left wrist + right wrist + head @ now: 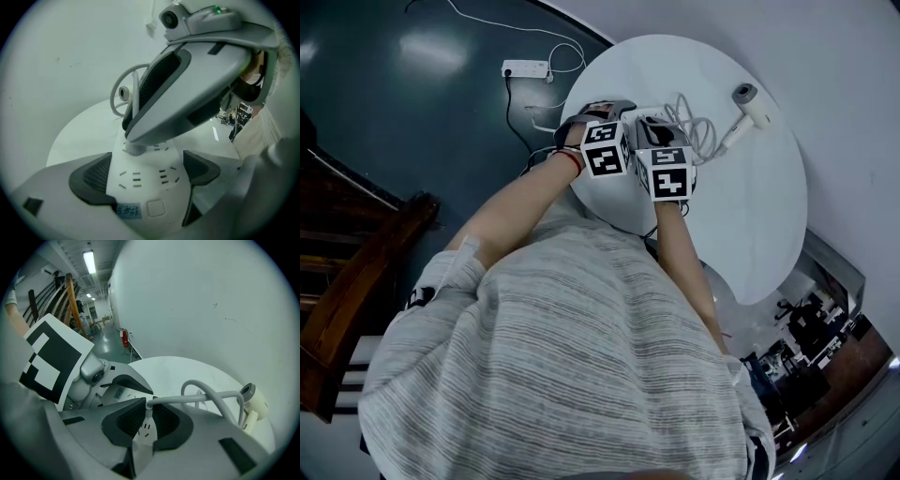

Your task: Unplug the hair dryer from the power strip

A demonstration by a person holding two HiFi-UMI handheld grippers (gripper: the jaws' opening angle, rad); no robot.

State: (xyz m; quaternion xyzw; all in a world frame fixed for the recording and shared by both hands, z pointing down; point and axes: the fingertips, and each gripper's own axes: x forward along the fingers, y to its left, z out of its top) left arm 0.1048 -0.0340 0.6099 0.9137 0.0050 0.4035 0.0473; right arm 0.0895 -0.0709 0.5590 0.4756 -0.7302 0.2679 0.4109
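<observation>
A white power strip (140,185) lies on the round white table (741,216). My left gripper (145,173) is shut on the strip, one dark pad against each long side. The hair dryer's white plug (148,405) stands in a socket further along the strip. My right gripper (148,420) is shut on that plug and crosses over the left one. The grey cord (201,397) loops away from the plug to the white hair dryer (750,103), which lies at the table's far right. In the head view both grippers (633,150) sit side by side at the table's near left.
A second white power strip (526,68) with its cable lies on the dark floor left of the table. A pale wall rises just behind the table. Wooden furniture (366,272) stands at the left. The table edge is close under my left gripper.
</observation>
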